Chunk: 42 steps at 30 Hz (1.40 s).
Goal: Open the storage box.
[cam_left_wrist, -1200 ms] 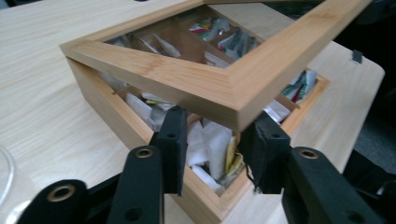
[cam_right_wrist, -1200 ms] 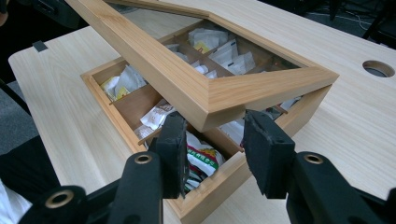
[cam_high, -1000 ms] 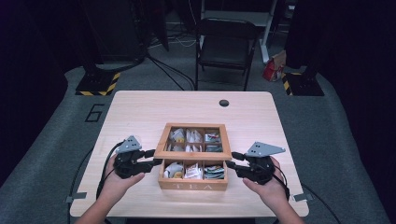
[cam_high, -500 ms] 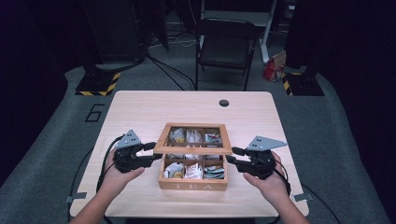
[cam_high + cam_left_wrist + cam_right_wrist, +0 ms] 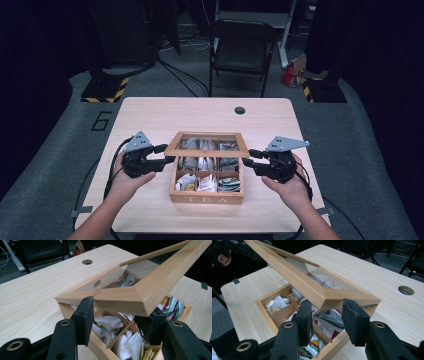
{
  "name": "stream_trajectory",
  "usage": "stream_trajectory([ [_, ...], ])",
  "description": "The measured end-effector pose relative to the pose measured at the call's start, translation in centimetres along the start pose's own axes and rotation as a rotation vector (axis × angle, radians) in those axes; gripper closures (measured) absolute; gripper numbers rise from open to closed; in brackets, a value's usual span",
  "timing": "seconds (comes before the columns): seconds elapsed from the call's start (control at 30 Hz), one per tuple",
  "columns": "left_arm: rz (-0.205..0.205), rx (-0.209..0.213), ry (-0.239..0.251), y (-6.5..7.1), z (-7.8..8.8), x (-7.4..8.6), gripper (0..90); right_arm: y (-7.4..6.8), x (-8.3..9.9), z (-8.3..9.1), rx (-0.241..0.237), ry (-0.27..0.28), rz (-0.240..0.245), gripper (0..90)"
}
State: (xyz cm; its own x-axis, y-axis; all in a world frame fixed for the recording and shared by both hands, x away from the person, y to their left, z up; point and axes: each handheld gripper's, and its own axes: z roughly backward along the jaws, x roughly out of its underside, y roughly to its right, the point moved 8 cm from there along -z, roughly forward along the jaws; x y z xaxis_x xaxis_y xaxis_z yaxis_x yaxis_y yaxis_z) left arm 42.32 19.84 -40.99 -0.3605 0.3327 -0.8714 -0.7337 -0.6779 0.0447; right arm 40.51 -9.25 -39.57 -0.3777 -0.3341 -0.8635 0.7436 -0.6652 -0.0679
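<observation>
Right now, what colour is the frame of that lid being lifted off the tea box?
Light honey-toned wood around a clear pane; the lid shows best in the left gripper view.

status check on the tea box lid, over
Left gripper and right gripper under the glass lid's side rails, lifting; left jaws just opened wider. Tea box half open. Nothing blocking.

Both forearms come in from the near edge of the tea box [image 5: 206,192], one on each side of it. The left gripper [image 5: 165,154] sits level at the box's left side, pointing inward, its jaws just opened wider and standing either side of the raised lid's [image 5: 140,293] corner. The right gripper [image 5: 253,159] mirrors it at the box's right side, jaws close about the lid's other corner. Each hand [image 5: 289,186] wraps its gripper from behind.
</observation>
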Motion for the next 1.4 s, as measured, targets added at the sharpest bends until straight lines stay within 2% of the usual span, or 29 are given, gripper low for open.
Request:
stream_trajectory([
  [0.13, -0.015, -0.013, -0.001, -0.2, 0.0, -0.6, 51.1, 0.4, -0.5, -0.1, -0.009, 0.003, -0.017, 59.5],
  [0.23, -0.018, -0.017, 0.003, -0.4, 0.0, -1.0, 51.8, 0.5, -0.8, -0.2, -0.015, 0.013, -0.01, 56.3],
  [0.4, 0.006, -0.02, 0.025, -0.8, 0.0, -2.0, 52.8, 1.2, -0.7, -0.6, 0.036, 0.01, 0.025, 54.3],
  [0.57, 0.013, -0.012, 0.017, -1.3, -0.1, -2.6, 53.3, 2.3, -0.9, -1.5, 0.058, 0.003, 0.022, 54.3],
  [0.9, 0.03, 0.001, 0.011, -1.8, -0.3, -3.3, 53.3, 3.8, -1.5, -3.0, 0.068, -0.002, -0.031, 53.1],
  [1.13, 0.036, 0.006, 0.01, -2.1, -0.4, -3.8, 53.6, 4.1, -2.0, -3.9, 0.07, 0.0, -0.022, 53.0],
  [1.23, 0.04, 0.003, 0.011, -2.2, -0.4, -4.0, 53.6, 4.3, -2.1, -4.2, 0.074, -0.003, -0.034, 53.2],
  [1.4, 0.045, 0.005, 0.013, -2.4, -0.5, -4.3, 53.6, 4.8, -2.4, -4.6, 0.09, 0.0, -0.043, 57.7],
])
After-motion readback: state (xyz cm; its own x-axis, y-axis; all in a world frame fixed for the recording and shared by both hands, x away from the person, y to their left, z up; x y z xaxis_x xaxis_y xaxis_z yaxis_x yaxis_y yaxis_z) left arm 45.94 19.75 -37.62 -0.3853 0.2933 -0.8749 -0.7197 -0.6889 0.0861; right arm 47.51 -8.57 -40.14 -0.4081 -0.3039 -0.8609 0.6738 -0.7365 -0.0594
